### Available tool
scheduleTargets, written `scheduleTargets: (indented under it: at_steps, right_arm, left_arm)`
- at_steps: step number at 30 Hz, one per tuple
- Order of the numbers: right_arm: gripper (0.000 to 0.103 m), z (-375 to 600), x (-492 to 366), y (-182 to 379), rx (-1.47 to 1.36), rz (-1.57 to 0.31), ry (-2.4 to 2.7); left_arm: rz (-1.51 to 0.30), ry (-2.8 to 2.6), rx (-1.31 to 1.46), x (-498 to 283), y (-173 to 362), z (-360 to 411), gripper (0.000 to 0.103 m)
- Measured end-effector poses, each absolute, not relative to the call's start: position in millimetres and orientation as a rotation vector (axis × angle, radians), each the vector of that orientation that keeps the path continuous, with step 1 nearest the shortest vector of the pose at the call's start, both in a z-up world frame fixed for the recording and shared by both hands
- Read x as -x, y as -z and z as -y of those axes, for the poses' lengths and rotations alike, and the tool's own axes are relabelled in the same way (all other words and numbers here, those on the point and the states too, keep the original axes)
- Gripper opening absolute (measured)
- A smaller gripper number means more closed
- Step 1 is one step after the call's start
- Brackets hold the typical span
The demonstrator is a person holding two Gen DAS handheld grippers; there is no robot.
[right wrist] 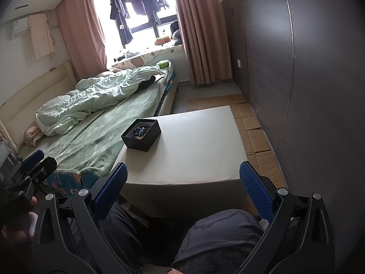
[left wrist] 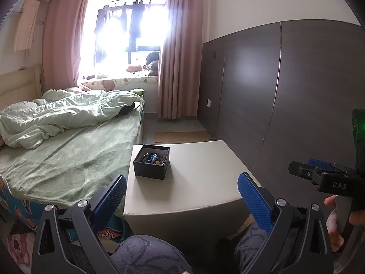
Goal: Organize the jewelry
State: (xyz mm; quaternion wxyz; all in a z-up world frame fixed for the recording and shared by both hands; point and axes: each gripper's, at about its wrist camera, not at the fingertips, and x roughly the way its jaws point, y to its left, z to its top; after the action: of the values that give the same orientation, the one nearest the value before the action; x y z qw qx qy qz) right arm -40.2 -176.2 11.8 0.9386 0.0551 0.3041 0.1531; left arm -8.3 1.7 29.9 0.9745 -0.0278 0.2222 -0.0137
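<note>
Both tongs, left [left wrist: 181, 195] and right [right wrist: 183, 186], hung spread and empty short of the white desk [left wrist: 205, 175]. The black jewelry box [left wrist: 151, 161] sat near its bedside edge; a clumsy reach risked shoving it off.

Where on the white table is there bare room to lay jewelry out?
The white table is bare from the black box to its right, near and far edges. Only the left side by the bed is taken, by the box holding beaded jewelry.
</note>
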Motion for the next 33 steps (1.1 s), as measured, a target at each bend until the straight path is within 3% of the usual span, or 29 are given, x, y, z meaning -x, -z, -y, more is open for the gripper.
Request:
scheduleTargets:
  at_steps: [33]
  right_arm:
    - [0.098,176.3,43.1,-4.8,-0.121,-0.639,-0.307]
  left_arm:
    - [-0.459,0.018,0.061,10.7,-29.0,-0.7,0.095]
